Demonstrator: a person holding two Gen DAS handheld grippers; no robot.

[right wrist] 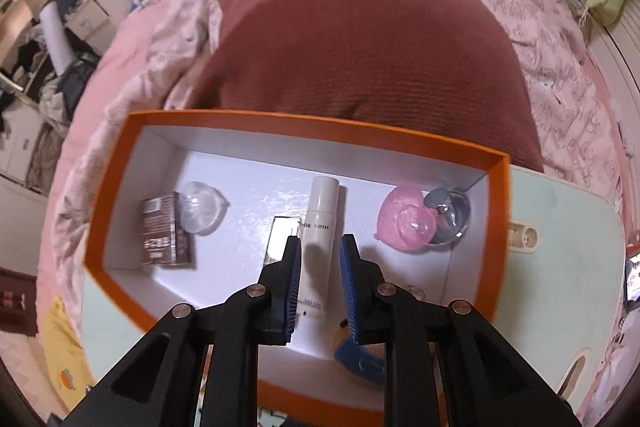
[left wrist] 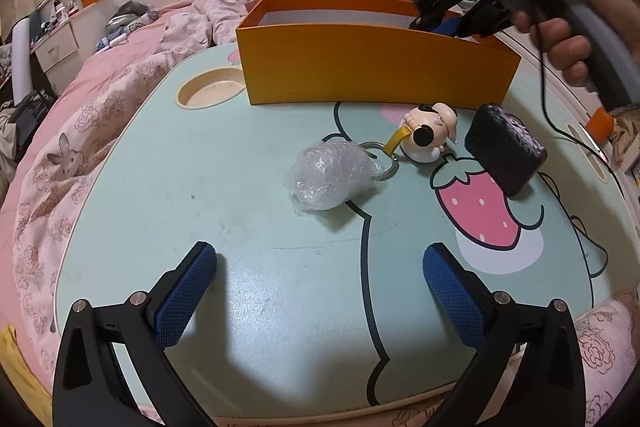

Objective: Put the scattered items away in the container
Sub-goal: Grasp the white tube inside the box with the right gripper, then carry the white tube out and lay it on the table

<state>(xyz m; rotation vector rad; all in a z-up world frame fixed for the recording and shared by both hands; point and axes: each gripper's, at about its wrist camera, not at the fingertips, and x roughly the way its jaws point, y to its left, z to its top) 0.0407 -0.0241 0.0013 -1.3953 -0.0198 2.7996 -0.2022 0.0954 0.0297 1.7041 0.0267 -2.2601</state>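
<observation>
The left gripper (left wrist: 320, 287) hangs low over the mint-green lap table (left wrist: 224, 187), its blue pads (left wrist: 188, 291) spread wide with nothing between them. Just beyond lies a crumpled clear plastic wrap (left wrist: 330, 175), touching a metal key ring (left wrist: 382, 157) that leads by a yellow strap to a cream dog figurine (left wrist: 430, 133). Right of the dog a dark rounded case (left wrist: 506, 149) rests tilted on the strawberry print. Farther back stands the orange box (left wrist: 372, 71), beside a round cup recess (left wrist: 210, 91) in the table.

Over the box's right end a hand (left wrist: 556, 23) holds the right gripper (right wrist: 320, 255) pointing steeply down. Its jaws look nearly closed in the wrist view; a narrow gap remains, and they appear empty, though blur makes this uncertain. Beneath them, on the box's white floor (right wrist: 248, 195), lie a white tube (right wrist: 322, 223), a small mirror-like card (right wrist: 280, 239), a brown packet (right wrist: 164, 233), a clear dome (right wrist: 202, 205), a pink dome piece (right wrist: 406, 223), a silvery round item (right wrist: 450, 213) and a blue-yellow object (right wrist: 356, 359). Behind the box sits a maroon cushion (right wrist: 360, 43) on pink floral bedding (right wrist: 160, 43).
</observation>
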